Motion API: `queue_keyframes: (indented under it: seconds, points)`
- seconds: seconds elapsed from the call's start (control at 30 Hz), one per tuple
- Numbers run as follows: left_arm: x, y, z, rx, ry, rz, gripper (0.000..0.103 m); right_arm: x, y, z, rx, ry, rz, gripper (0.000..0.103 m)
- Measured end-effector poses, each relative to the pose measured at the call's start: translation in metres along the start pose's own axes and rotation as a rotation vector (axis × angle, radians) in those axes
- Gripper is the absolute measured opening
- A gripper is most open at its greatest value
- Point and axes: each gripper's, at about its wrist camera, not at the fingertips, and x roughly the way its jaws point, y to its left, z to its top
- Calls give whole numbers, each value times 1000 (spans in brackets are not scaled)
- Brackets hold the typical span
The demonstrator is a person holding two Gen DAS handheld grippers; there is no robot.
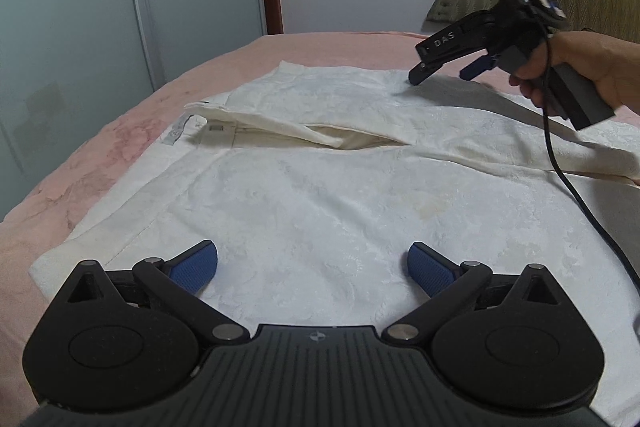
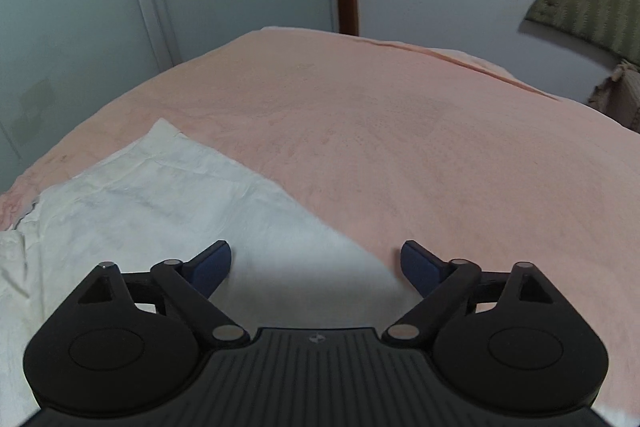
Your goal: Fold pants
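Pants: white patterned cotton pants (image 1: pixel 320 195) flat on pink bedspread (image 2: pixel 400 131), waistband toward its left edge | Tools: left gripper (image 1: pixel 313 263) and right gripper (image 2: pixel 316 263) both released, empty | Step: we pinch hems squarely, lift both evenly toward waistband.

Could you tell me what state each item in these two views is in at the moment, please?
White pants: spread flat on the bed, not yet folded, waistband at left with its fly open.
Pink bedsheet: smooth, under the pants.
Left gripper: open, empty, low over the near leg.
Right gripper: open, empty, over the far leg's edge.
Black cable: trailing across the pants.
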Motion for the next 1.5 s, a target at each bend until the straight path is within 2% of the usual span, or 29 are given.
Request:
queue_keyframes:
  seconds: [0.13,0.2,0.27,0.33,0.37,0.53,0.6,0.67,0.73,0.87,0.97,1.07,1.17,1.2,1.27,1.3,1.33,1.4,1.5]
  points:
    - [0,0,0,0,0,1,103,18,-2,6,-67,56,65,85]
    - [0,0,0,0,0,1,103,16,1,5,-102,55,91,73]
    - [0,0,0,-1,1,0,103,9,3,5,-116,40,90,39]
    - [0,1,0,-1,1,0,103,0,8,2,-141,16,93,23]
    - [1,1,1,-4,1,-2,103,-4,13,-1,-169,6,77,20]
    - [-7,17,7,-70,-13,-40,101,-34,62,-21,-431,-76,-67,14]
    - [-9,35,20,-130,-11,-122,102,-50,88,-35,-587,-117,-119,14]
    - [-2,56,49,-197,13,-220,102,-64,108,-52,-715,-151,-150,13]
    - [12,75,84,-293,22,-264,102,-71,118,-67,-787,-169,-156,13]
    - [57,94,153,-433,53,-369,102,-77,120,-92,-850,-187,-161,11]
    - [101,94,186,-549,132,-428,102,-77,121,-98,-867,-200,-156,11]
    - [150,88,202,-653,242,-473,102,-81,118,-110,-897,-209,-156,11]
    - [187,82,206,-726,331,-443,98,-84,116,-117,-908,-220,-150,11]
    - [195,81,206,-738,346,-433,94,-85,115,-120,-912,-224,-150,11]
    - [205,79,204,-741,369,-444,65,-84,112,-123,-914,-229,-150,11]
    - [209,79,201,-741,390,-460,29,-85,110,-126,-913,-230,-146,11]
    - [211,78,197,-738,408,-473,12,-86,108,-128,-915,-231,-146,11]
    - [201,80,188,-727,365,-448,3,-90,106,-135,-924,-243,-156,11]
    - [169,82,174,-680,283,-457,2,-104,99,-146,-930,-264,-210,12]
